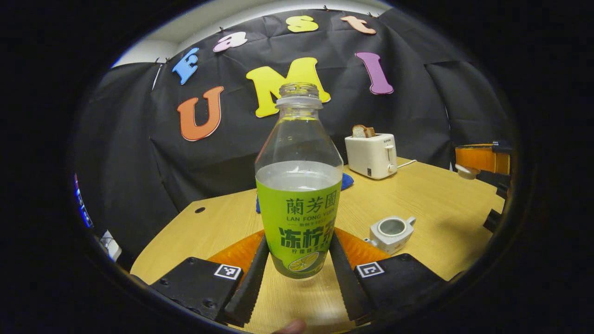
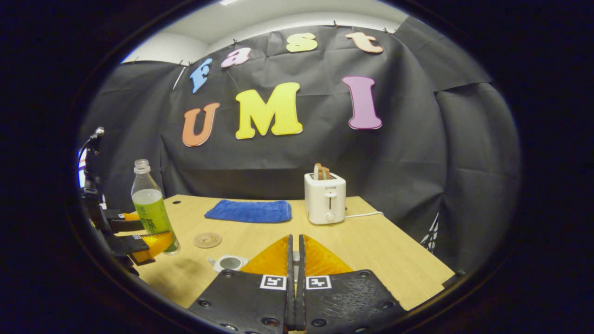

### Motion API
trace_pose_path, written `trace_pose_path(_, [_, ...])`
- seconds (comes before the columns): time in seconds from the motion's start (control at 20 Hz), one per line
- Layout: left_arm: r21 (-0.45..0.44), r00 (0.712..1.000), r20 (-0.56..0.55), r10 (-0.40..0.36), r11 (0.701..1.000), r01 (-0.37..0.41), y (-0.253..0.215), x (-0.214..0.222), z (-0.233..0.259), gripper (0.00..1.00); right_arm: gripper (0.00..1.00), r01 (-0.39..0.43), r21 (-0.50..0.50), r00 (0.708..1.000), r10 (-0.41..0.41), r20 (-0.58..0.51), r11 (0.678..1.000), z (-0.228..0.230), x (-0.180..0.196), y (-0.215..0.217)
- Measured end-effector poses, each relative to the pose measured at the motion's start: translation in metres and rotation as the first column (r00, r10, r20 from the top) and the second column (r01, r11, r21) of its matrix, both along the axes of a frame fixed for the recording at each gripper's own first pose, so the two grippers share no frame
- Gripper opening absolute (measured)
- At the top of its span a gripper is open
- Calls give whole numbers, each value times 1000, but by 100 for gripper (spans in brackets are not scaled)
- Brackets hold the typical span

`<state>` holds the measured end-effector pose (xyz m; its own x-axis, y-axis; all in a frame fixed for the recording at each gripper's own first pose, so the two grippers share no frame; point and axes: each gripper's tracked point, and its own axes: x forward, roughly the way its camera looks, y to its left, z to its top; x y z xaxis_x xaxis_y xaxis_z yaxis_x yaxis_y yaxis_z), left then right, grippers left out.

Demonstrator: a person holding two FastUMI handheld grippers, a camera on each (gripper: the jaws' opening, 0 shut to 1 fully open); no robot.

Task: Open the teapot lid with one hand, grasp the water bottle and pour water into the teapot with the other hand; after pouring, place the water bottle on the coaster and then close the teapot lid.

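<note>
Green-labelled water bottle [image 1: 298, 185] upright between left gripper [image 1: 297, 273] jaws, grip unclear; teapot [image 1: 391, 233] lidless; right gripper [image 2: 294, 260] jaws nearly closed, contents hidden. Next: lift, pour.

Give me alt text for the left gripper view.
The left gripper holds an uncapped water bottle upright between both fingers above the wooden table. To its right sits a white teapot with its lid off; a toaster holding bread stands farther back.
</note>
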<state>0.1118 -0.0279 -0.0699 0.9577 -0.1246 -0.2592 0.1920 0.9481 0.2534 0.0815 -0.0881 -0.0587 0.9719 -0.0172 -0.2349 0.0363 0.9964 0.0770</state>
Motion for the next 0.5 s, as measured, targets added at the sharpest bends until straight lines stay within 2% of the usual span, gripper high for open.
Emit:
trace_pose_path(0.3, [164,1000,-24,11,986,-7,19,-1,-4,75,1,-18,15,1000,18,-13,1000,-13,4,-1])
trace_pose_path(0.4, [253,1000,-22,-1,968,7,25,-1,-5,75,1,-39,17,999,39,-24,999,-22,6,5])
trace_pose_path(0.5, [351,1000,-17,1,937,5,33,-4,-3,75,1,-63,9,997,63,-42,998,-30,9,10])
